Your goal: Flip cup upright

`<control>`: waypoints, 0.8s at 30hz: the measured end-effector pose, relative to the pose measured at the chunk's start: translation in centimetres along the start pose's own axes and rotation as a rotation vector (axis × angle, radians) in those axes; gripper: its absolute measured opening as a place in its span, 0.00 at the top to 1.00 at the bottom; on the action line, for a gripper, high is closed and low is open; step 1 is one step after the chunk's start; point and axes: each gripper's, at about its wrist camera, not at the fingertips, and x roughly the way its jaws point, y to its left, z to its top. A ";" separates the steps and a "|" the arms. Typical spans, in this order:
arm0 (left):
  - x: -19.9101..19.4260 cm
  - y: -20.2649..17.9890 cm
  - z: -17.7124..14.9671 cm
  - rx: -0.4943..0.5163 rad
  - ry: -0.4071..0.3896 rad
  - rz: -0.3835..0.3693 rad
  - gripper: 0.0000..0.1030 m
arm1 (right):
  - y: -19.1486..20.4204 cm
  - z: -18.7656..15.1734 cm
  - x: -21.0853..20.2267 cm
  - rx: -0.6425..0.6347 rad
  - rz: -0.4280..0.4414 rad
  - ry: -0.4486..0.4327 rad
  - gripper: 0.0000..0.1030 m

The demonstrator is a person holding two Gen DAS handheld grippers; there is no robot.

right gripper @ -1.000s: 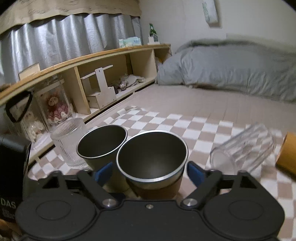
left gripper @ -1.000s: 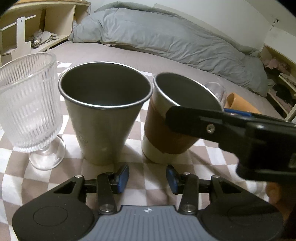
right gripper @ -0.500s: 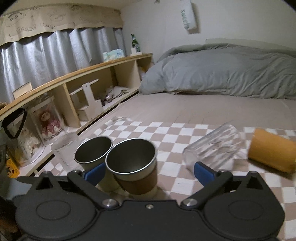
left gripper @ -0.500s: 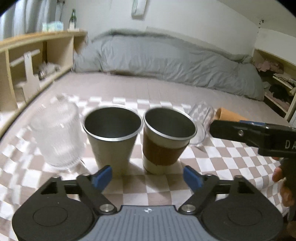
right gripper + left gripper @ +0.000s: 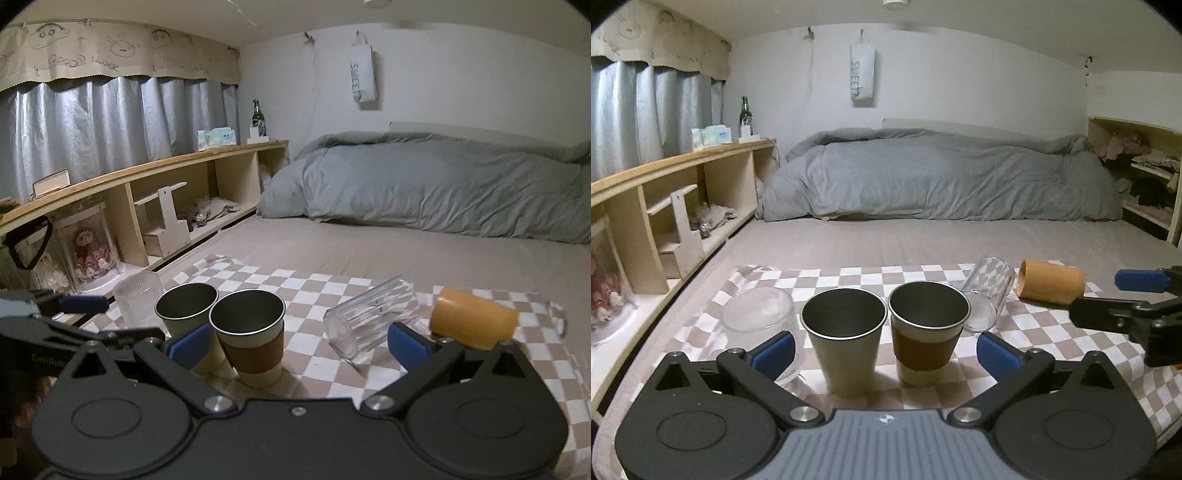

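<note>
On the checkered cloth (image 5: 1045, 332) three cups stand upright in a row: a ribbed glass goblet (image 5: 757, 314), a plain steel cup (image 5: 844, 332) and a steel cup with a brown sleeve (image 5: 927, 332). A clear glass (image 5: 988, 299) and an orange cup (image 5: 1051, 282) lie on their sides behind them. My left gripper (image 5: 886, 352) is open and empty, in front of the steel cups. My right gripper (image 5: 299, 345) is open and empty, in front of the sleeved cup (image 5: 251, 332) and the lying glass (image 5: 369, 314); the orange cup (image 5: 474, 323) lies at its right.
A wooden shelf unit (image 5: 665, 206) runs along the left side. A grey duvet (image 5: 942, 177) lies at the back of the bed. The right gripper's body shows at the right edge of the left wrist view (image 5: 1134, 310). The cloth's near edge lies close below both grippers.
Both grippers have pulled back and up from the upright cups. The left jaws opened wide. The right gripper let go of the sleeved cup, which stands upright.
</note>
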 end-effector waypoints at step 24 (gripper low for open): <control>-4.8 -1.0 -3.2 -0.017 -0.058 0.000 0.00 | 0.4 -4.1 -5.7 -0.010 -0.105 -0.039 0.00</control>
